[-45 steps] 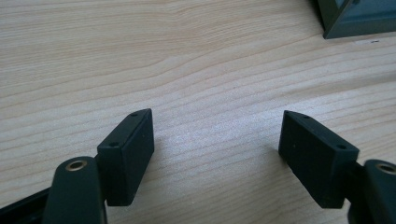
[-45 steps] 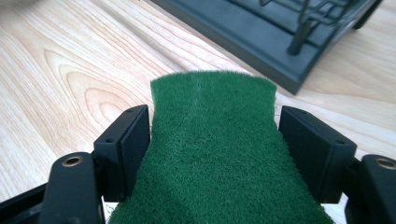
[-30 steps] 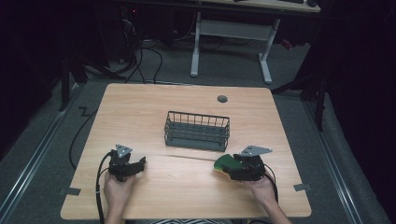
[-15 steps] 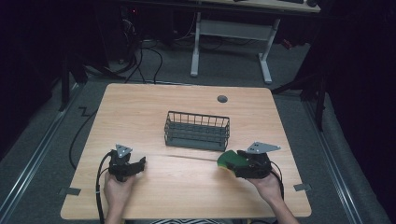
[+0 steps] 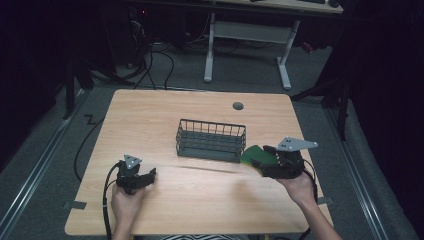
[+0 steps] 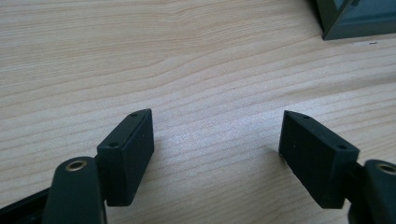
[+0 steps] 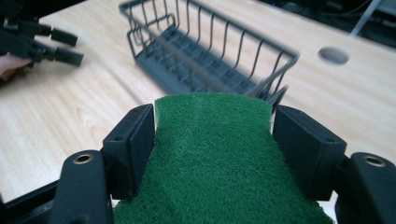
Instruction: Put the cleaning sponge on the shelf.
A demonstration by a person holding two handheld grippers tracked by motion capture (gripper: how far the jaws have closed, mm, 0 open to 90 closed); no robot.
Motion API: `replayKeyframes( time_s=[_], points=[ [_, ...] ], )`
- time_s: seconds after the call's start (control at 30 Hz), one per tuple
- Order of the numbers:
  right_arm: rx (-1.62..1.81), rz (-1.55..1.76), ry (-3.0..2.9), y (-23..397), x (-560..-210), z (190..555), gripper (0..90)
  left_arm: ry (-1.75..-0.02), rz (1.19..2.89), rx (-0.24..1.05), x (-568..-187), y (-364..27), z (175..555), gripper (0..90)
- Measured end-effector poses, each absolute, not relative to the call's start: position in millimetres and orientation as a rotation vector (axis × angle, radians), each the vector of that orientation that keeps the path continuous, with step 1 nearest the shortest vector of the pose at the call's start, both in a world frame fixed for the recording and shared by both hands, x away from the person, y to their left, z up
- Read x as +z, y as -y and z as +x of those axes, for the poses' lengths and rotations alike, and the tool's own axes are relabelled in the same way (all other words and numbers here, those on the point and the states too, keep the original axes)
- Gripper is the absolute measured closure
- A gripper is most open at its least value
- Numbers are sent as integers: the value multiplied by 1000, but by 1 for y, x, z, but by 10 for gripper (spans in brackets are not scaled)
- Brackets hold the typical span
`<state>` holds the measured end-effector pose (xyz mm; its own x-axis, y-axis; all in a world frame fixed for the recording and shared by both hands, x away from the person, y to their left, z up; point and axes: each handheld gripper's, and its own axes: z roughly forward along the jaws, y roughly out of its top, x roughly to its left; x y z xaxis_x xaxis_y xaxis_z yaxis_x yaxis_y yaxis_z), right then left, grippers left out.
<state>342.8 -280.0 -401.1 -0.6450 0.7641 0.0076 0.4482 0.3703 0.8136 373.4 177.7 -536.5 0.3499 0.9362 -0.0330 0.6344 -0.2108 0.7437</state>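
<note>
While my right gripper clamps a green scouring pad between its jaws, the pads pressing its two side edges so that the felt bows up a little in the middle, the wire basket stands just ahead of it on the wooden table. In the high view the pad juts out of my right gripper toward the basket's near right corner, close to the rim but apart from it and, as far as I can judge, lifted off the tabletop. The basket's long axis runs across the table, side to side, and the pad's free end points along my jaws toward that right end, so I judge the coming move to be a short carry forward and toward the middle, up over the wire rim, then a release into the tray. My right hand is plainly the nearer one to the basket. My left gripper rests low over the table near its front left, well apart from the basket, and in the left gripper view its jaws stand wide with nothing but bare wood between them; a corner of the basket shows at the upper right there. The rim is what the pad could catch on.
</note>
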Motion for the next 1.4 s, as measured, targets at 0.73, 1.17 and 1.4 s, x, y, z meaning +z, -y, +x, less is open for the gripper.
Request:
replayKeyframes(
  time_s=[0.73, 1.17, 1.4],
  points=[
    [1204, 962, -2261, 225, -379, 446, 310, -1365, 1952, 585, -537, -176, 374, 269],
    [1166, 962, -2305, 214, -404, 469, 309, -1365, 1952, 584, -537, -176, 374, 268],
    [1134, 965, -2330, 214, -412, 471, 308, -1365, 1953, 585, -537, -176, 374, 268]
  ],
)
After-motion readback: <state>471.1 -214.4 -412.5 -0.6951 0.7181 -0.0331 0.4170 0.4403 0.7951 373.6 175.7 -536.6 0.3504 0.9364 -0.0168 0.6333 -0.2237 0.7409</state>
